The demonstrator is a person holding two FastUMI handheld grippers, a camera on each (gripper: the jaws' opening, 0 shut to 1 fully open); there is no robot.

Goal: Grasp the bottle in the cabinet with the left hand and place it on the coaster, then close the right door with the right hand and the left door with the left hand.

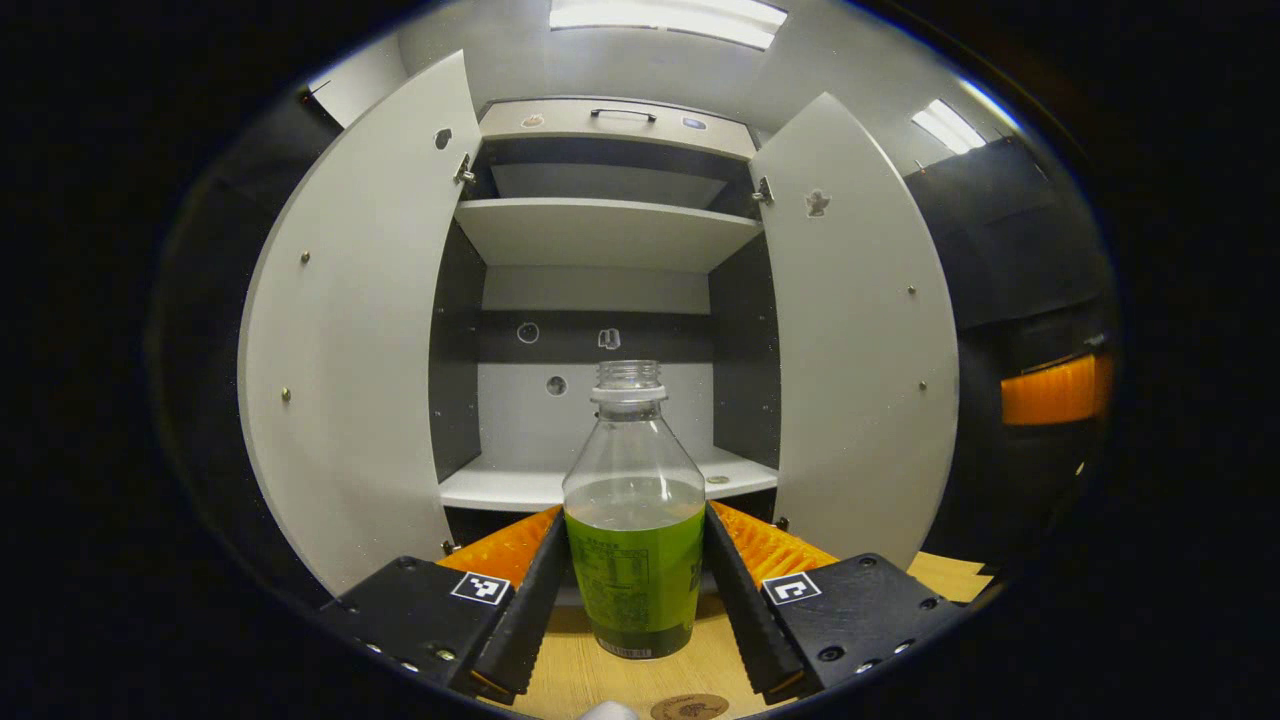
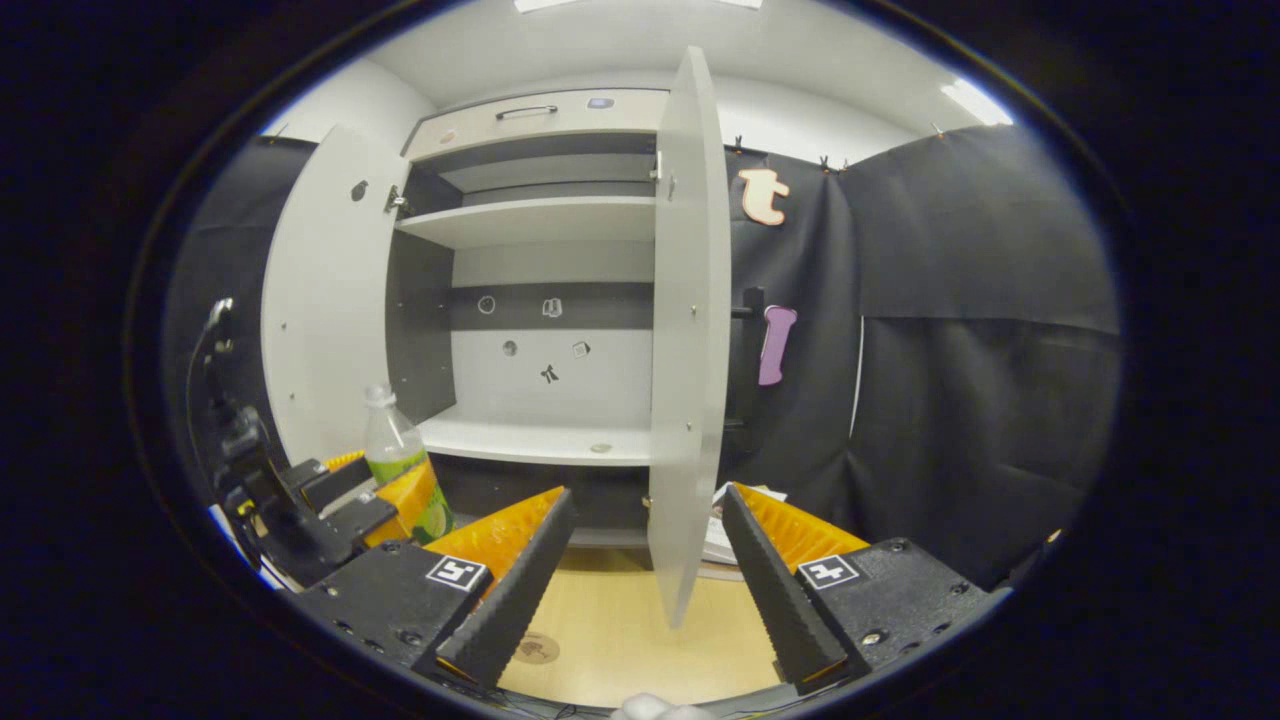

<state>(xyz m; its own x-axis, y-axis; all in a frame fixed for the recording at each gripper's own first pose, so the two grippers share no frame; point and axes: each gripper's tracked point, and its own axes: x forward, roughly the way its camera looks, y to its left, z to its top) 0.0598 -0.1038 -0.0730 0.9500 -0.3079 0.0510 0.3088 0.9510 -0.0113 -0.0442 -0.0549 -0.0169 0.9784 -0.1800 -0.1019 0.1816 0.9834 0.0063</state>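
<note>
Meanwhile, the left gripper (image 1: 634, 590) held the bottle (image 1: 634, 520) upright, both fingers pressed to its green-labelled sides, above the wooden table (image 1: 580, 670) in front of the cabinet (image 1: 600, 230). The coaster (image 1: 690, 708) lay at the table's near edge, just below the bottle. Both cabinet doors stood open. The right gripper (image 2: 640, 580) hung wide apart and empty, its fingers either side of the right door (image 2: 688, 330).

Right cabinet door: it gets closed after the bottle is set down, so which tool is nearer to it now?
Right. The right tool has the right door's edge just ahead of its open fingers. The left tool is off to the side, shut on the bottle.
</note>
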